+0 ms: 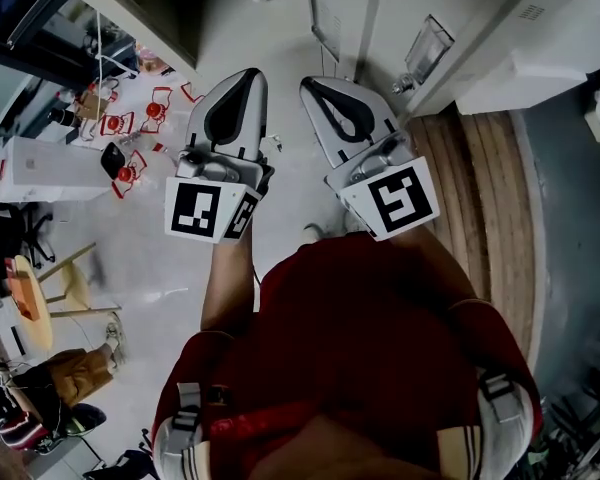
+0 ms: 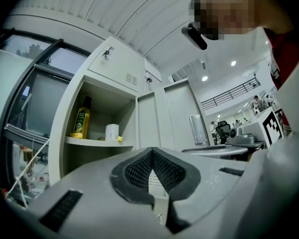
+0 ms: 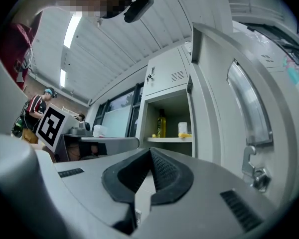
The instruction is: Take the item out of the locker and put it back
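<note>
An open locker compartment (image 2: 97,142) holds a bottle of yellow liquid (image 2: 81,118), a white can (image 2: 112,132) and a small yellow item on its shelf. The right gripper view shows the same bottle (image 3: 161,123) and can (image 3: 183,128). My left gripper (image 2: 152,151) is shut with nothing between its pads, some way short of the shelf. My right gripper (image 3: 150,151) is likewise shut and empty. In the head view both grippers, left (image 1: 238,80) and right (image 1: 312,86), are held side by side in front of the person and point toward the lockers.
The locker's open door (image 3: 224,83) with its latch (image 3: 254,171) stands close on my right. A clear holder (image 1: 427,48) hangs on a grey locker front. Red-framed objects (image 1: 130,123) and a white box (image 1: 40,168) lie on the floor at left. People work in the background.
</note>
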`<action>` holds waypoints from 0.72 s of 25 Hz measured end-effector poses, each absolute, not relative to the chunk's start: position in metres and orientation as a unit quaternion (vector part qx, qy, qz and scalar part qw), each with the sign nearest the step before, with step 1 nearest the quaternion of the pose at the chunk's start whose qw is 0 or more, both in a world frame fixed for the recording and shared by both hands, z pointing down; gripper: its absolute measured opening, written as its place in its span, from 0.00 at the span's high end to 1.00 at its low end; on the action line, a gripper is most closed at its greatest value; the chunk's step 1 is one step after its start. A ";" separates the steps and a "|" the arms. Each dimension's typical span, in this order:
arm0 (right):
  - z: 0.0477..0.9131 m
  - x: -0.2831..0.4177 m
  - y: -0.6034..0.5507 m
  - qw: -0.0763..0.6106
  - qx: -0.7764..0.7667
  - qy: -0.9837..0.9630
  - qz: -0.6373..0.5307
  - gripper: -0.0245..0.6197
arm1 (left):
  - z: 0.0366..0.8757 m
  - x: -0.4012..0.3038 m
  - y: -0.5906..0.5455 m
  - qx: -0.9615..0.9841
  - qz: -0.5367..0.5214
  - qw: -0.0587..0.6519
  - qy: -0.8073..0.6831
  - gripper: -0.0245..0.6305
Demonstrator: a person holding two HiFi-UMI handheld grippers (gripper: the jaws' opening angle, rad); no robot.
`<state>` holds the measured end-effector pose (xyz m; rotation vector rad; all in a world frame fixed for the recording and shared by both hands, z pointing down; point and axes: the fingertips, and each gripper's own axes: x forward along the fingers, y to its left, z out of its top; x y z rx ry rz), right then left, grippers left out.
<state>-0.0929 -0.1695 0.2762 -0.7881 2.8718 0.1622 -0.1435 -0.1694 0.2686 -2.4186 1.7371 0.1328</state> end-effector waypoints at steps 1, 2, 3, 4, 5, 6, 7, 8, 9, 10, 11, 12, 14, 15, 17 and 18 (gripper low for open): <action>0.275 -0.092 -0.169 0.082 -0.263 0.960 0.053 0.97 | 0.268 -0.143 -0.166 -0.809 0.044 0.081 0.580 0.95; 0.274 -0.092 -0.169 0.083 -0.262 0.960 0.053 0.97 | 0.267 -0.142 -0.164 -0.809 0.045 0.081 0.580 0.95; 0.274 -0.091 -0.168 0.085 -0.261 0.960 0.053 0.97 | 0.266 -0.142 -0.161 -0.809 0.045 0.082 0.580 0.95; 0.273 -0.091 -0.168 0.085 -0.260 0.960 0.053 0.97 | 0.266 -0.142 -0.160 -0.809 0.046 0.082 0.580 0.95; 0.273 -0.091 -0.167 0.086 -0.259 0.961 0.053 0.97 | 0.266 -0.143 -0.158 -0.809 0.046 0.083 0.581 0.95; 0.273 -0.092 -0.166 0.086 -0.257 0.961 0.053 0.97 | 0.266 -0.143 -0.157 -0.808 0.047 0.082 0.581 0.95; 0.274 -0.092 -0.165 0.086 -0.256 0.961 0.054 0.97 | 0.266 -0.143 -0.155 -0.808 0.047 0.081 0.581 0.95; 0.274 -0.092 -0.165 0.085 -0.255 0.962 0.054 0.97 | 0.267 -0.143 -0.154 -0.808 0.047 0.080 0.582 0.95; 0.275 -0.092 -0.164 0.084 -0.255 0.962 0.054 0.97 | 0.267 -0.143 -0.153 -0.807 0.048 0.079 0.583 0.95; 0.275 -0.092 -0.164 0.084 -0.254 0.962 0.054 0.97 | 0.268 -0.143 -0.153 -0.807 0.048 0.078 0.584 0.95; 0.275 -0.091 -0.164 0.083 -0.253 0.962 0.054 0.97 | 0.268 -0.143 -0.152 -0.806 0.048 0.077 0.584 0.95; 0.275 -0.091 -0.163 0.082 -0.253 0.962 0.054 0.97 | 0.269 -0.143 -0.152 -0.806 0.049 0.077 0.585 0.95; 0.275 -0.090 -0.163 0.081 -0.252 0.963 0.056 0.97 | 0.269 -0.142 -0.152 -0.806 0.050 0.076 0.585 0.95; 0.274 -0.090 -0.162 0.080 -0.252 0.963 0.057 0.97 | 0.269 -0.142 -0.151 -0.806 0.051 0.076 0.585 0.95; 0.274 -0.090 -0.161 0.079 -0.251 0.963 0.059 0.97 | 0.269 -0.141 -0.150 -0.806 0.051 0.075 0.585 0.95; 0.273 -0.090 -0.160 0.078 -0.251 0.963 0.060 0.97 | 0.268 -0.141 -0.149 -0.806 0.051 0.076 0.585 0.95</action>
